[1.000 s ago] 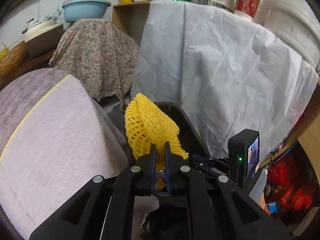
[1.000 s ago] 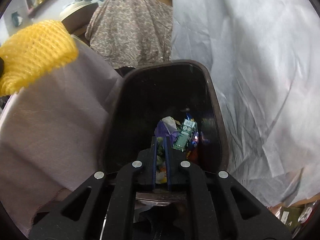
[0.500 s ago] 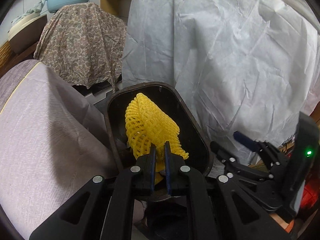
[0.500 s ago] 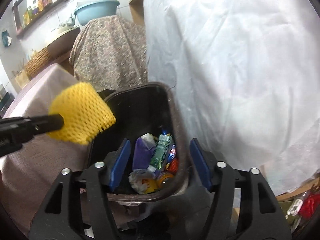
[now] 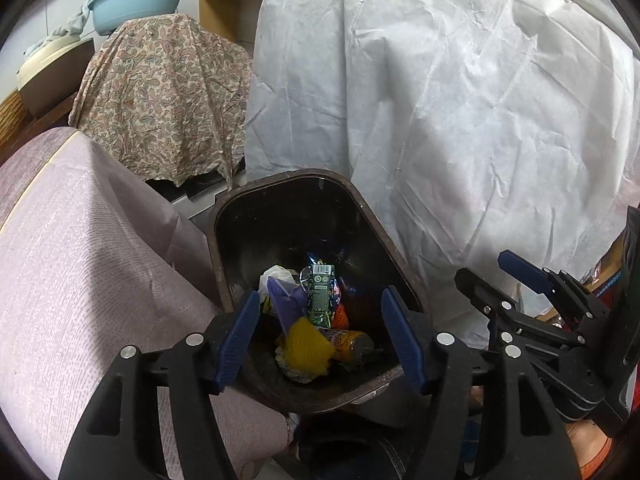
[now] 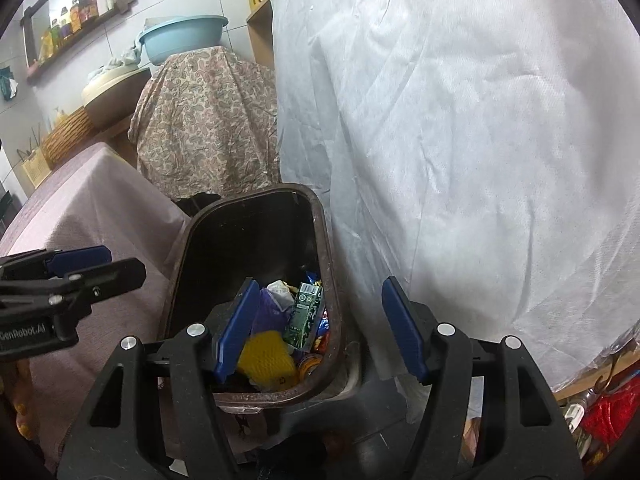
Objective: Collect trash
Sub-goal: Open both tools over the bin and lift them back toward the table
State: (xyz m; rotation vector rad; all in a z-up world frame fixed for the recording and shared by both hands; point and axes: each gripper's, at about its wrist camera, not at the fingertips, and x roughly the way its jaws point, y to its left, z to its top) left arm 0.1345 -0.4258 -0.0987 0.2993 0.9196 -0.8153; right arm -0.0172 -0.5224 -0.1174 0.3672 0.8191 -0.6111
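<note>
On the left is a big surface (image 5: 80, 264) under a pinkish cloth. Just beside it stands a dark bin (image 5: 224, 264), and right of the bin hangs a big white sheet (image 5: 440, 120). Further back, a flowery cloth (image 5: 160, 96) covers something, with a blue bowl (image 5: 136, 0) on top.

The left claw (image 5: 320, 336) hangs over the bin. Its jaws have just been opening and now stand wide apart, with nothing between them. The yellow net (image 5: 308, 348) it held 1 second ago now lies at the bottom of the bin, on top of the other trash. Beside the net are a green carton (image 5: 320, 296), a purple wrapper (image 5: 284, 300), a white scrap and what looks like a can (image 5: 352, 340).

The right claw (image 6: 320, 332) is also wide apart and holds nothing. It points down at the right rim of the bin. It let go a bit sooner than the left one, and it had some small trash pinched in it 1 second ago.

So both bits of trash look done: they are in the bin. I cannot see any more trash on the surface from here, because only part of it shows. If more is left, both claws are free to go and get it. There is red stuff (image 6: 612, 404) low at the far right, but I cannot tell if it is trash.
</note>
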